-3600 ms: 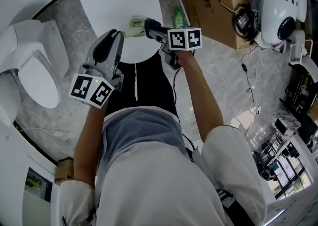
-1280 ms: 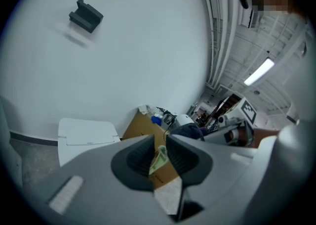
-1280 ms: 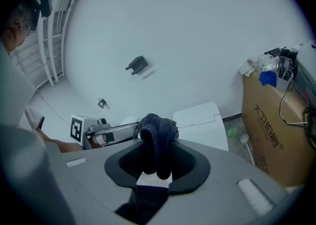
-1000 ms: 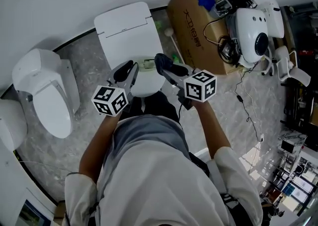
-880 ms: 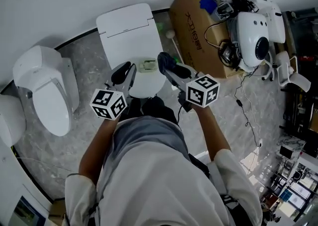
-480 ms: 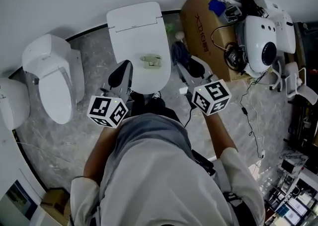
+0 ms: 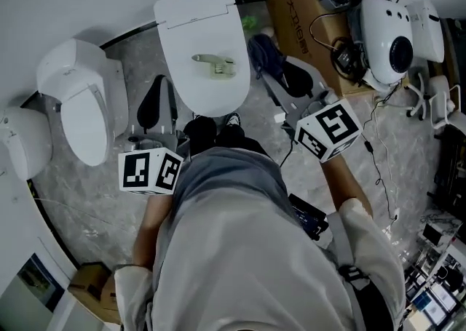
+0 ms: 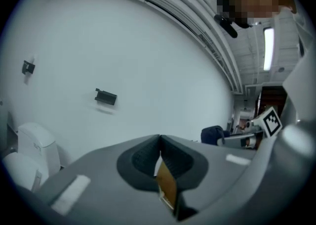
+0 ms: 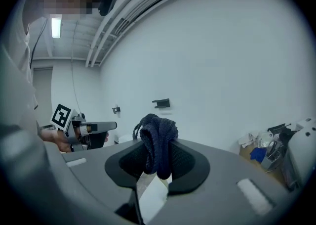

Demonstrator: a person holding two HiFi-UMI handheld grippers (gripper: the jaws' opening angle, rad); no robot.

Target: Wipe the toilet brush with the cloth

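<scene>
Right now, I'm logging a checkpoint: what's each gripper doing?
Left gripper: closed, empty.
Right gripper: closed on the dark blue cloth.

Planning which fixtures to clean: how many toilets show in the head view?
2 for certain: a closed toilet straight ahead and a second toilet to its left. A white rounded shape at the left edge may be a third.

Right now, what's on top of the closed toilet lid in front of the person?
Only a small pale-green item, apparently the toilet brush, lying flat near the middle of the lid. The shut lid hides the bowl. The dark cloth is off it, in the right gripper.
</scene>
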